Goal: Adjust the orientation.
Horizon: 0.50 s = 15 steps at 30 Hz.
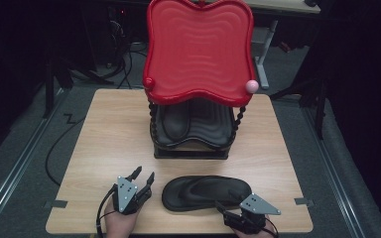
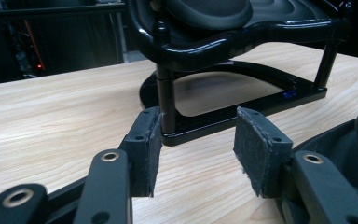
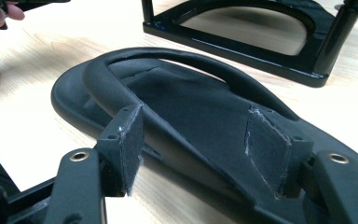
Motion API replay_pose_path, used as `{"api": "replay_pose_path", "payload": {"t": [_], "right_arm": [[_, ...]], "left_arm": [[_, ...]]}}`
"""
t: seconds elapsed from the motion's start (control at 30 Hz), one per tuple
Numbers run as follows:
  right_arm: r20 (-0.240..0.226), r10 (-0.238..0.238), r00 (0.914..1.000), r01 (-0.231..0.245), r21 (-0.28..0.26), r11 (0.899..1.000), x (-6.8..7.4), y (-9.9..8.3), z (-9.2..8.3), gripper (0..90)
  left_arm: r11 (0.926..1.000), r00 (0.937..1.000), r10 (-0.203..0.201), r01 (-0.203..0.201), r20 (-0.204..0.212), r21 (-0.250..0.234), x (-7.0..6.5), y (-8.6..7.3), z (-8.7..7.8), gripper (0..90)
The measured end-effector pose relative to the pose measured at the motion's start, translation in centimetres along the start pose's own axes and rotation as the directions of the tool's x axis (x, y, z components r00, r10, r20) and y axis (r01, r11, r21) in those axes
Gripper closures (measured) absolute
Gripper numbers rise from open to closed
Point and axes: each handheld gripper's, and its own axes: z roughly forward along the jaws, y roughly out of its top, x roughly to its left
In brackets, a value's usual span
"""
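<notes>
**Mia:** Right at the front edge of the table [image 1: 104,129], close to the person, sit both grippers. See the left gripper [image 1: 144,177]? Its jaws are open and hold nothing — just bare wood between them.

**Ben:** And the right gripper [image 1: 226,206]?

**Mia:** It is at the heel end of the black flip-flop [image 1: 206,192]. Its jaws are partly open, one on each side of the strap [image 3: 135,100] — I don't think the pads squeeze it yet. The flip-flop lies flat on the table, strap side up.

**Ben:** Why there?

**Mia:** My guess is the strap sticks up, so it is the easy bit to grab.

**Ben:** What is behind the flip-flop?

**Mia:** A little shelf rack [image 1: 191,148]. Its black shelf [image 1: 213,131] is like a shallow tray, and another black flip-flop [image 1: 174,121] lies in it already. I think this one should go beside it, so the pair is together.

**Ben:** And the top?

**Mia:** The red shelf [image 1: 198,49] is wavy and has nothing in it. A pink ball knob [image 1: 251,86] sits on its corner
</notes>
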Motion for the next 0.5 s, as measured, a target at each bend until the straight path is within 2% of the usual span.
{"api": "replay_pose_path", "payload": {"t": [0.17, 0.23, 0.5], "right_arm": [[-0.031, 0.014, 0.9994, -0.014, 0.003, 1.0, 0.1, -0.3, -0.2, 37.3], [-0.036, 0.001, 0.9994, 0.0, 0.002, 1.0, 0.4, -0.2, -0.1, 37.4], [-0.035, -0.046, 0.9983, 0.048, 0.051, 0.998, 0.9, -0.3, 1.6, 38.8]], "left_arm": [[1.0, 1.0, -0.001, 0.001, 0.004, -0.01, -0.2, 0.3, -0.1, 51.3], [0.9999, 1.0, -0.006, 0.006, 0.001, -0.009, -0.1, 0.3, 0.0, 51.3], [0.9997, 0.9996, -0.026, 0.026, -0.009, 0.001, 0.6, 0.0, -0.1, 51.0]]}}
